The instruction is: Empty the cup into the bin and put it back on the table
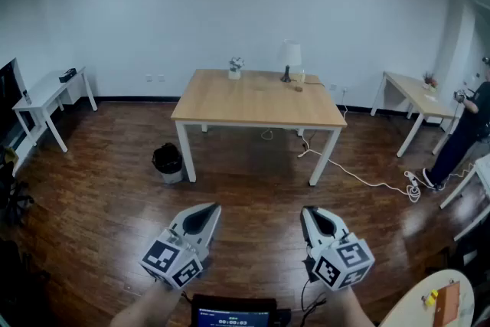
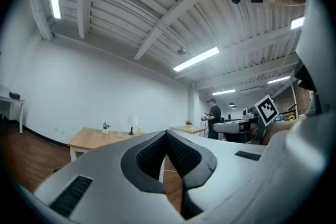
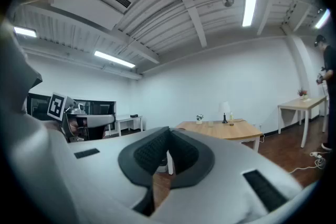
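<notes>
The task is only beginning. The left gripper (image 1: 205, 212) and right gripper (image 1: 315, 214) are hovering clenched and empty. The cup (image 3: 210, 124) is sitting untouched on the far bench (image 1: 253, 107), and the bin (image 1: 168, 161) is waiting at the bench's left.

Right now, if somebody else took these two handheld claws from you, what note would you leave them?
Left gripper: shut, empty, held low over the dark wooden floor.
Right gripper: shut, empty, level beside it.
Small translucent cup: stands on the light wooden table, between the little potted plant and the white-shaded lamp; too far off to tell its contents.
Black round bin: on the floor by the table's near left leg in the head view.
Done: nothing yet; the cup is untouched.
Left: go to the table, grip the cup, tip it into the bin, set it back on the table.
</notes>
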The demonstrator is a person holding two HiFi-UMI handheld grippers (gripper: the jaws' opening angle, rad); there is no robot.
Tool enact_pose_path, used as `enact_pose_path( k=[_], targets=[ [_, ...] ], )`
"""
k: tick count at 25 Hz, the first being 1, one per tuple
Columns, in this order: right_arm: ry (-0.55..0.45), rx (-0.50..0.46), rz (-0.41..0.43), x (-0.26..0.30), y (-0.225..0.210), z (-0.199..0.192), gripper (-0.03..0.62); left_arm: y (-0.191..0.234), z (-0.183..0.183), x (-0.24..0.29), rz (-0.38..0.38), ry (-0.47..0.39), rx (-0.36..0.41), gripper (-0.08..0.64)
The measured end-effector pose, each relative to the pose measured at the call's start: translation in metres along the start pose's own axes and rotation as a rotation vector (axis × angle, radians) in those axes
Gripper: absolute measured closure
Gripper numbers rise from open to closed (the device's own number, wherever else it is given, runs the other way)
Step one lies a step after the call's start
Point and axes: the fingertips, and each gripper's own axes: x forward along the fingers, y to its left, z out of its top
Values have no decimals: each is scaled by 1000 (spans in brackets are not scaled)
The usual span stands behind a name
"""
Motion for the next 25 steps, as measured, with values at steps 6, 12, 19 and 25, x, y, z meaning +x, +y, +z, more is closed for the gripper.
enact_pose_path(
  k=[6,12,19,25],
  targets=[
    [8,3,-11,21,15,-3,592,24,0,-8,-23,3,-8,569],
    [7,11,-23,39,26,-7,592,47,-3,-13,-27,-3,-25,569],
    [-3,10,-23,59,35,0,592,65,-6,-8,-43,-4,-50,569],
    [5,1,-14,81,22,1,592,80,-18,10,-35,9,-69,569]
  ],
)
